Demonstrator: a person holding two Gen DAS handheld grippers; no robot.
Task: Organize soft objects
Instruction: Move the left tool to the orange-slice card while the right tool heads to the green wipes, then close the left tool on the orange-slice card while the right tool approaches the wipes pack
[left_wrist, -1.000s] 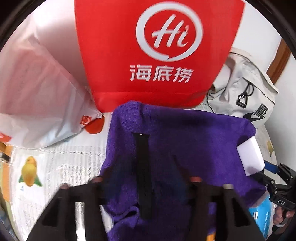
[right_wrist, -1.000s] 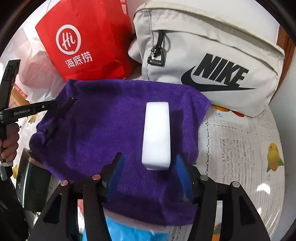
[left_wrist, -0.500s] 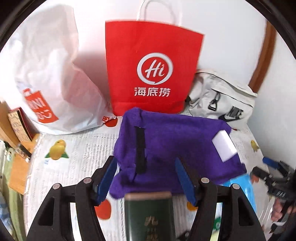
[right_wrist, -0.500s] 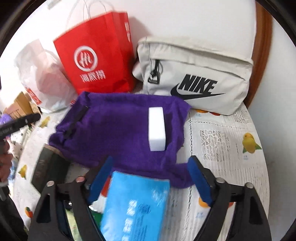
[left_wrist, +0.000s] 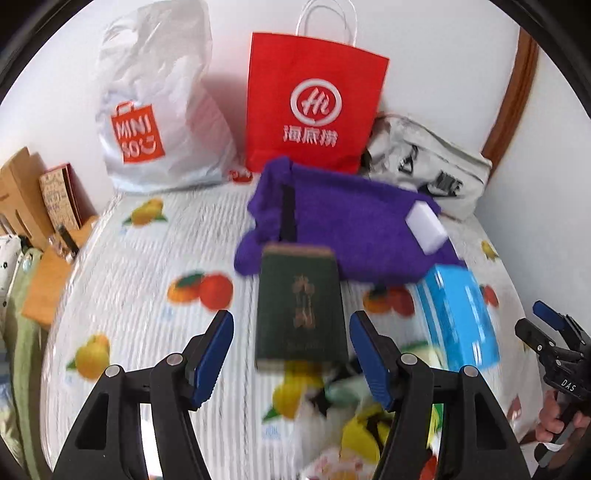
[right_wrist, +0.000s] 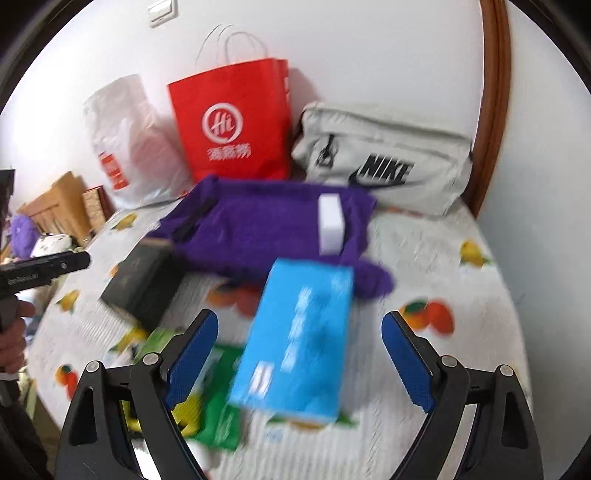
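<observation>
A purple towel lies spread at the back of the table, with a white sponge block and a black strap on it. My left gripper is open and empty, above a dark green book. My right gripper is open and empty, above a blue tissue pack. Both are pulled back from the towel.
A red paper bag, a white MINISO plastic bag and a grey Nike bag stand along the back wall. Green and yellow packets lie near the front. The fruit-print tablecloth covers the table. Wooden boxes stand at left.
Both grippers have drawn back and up from the towel, bringing the book, tissue pack and more of the table into view. The left gripper's jaws have opened wide.
</observation>
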